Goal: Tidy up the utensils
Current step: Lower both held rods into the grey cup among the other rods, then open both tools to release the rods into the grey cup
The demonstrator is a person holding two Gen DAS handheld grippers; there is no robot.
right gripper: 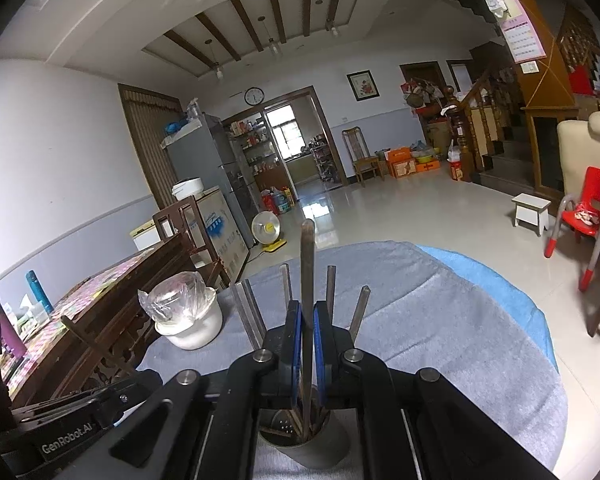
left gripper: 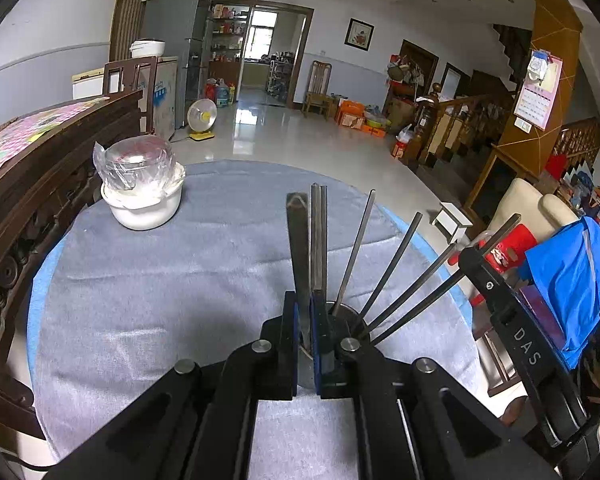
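Note:
A grey metal utensil holder (right gripper: 312,446) stands on the grey cloth of the round table (left gripper: 160,280) and holds several metal chopsticks (left gripper: 396,264) that fan out. My left gripper (left gripper: 305,320) is shut on a flat metal utensil handle (left gripper: 298,240) right over the holder (left gripper: 348,322). My right gripper (right gripper: 307,320) is shut on another flat metal utensil (right gripper: 307,264) that stands upright in the holder. The two grippers are close together; the right one shows at the right of the left wrist view (left gripper: 512,320).
A white pot with a plastic-wrapped glass lid (left gripper: 142,188) stands at the table's far left, also in the right wrist view (right gripper: 188,316). A dark carved wooden bench (left gripper: 40,184) runs along the left edge. A red chair (right gripper: 584,216) and a white stool (right gripper: 531,208) stand on the floor to the right.

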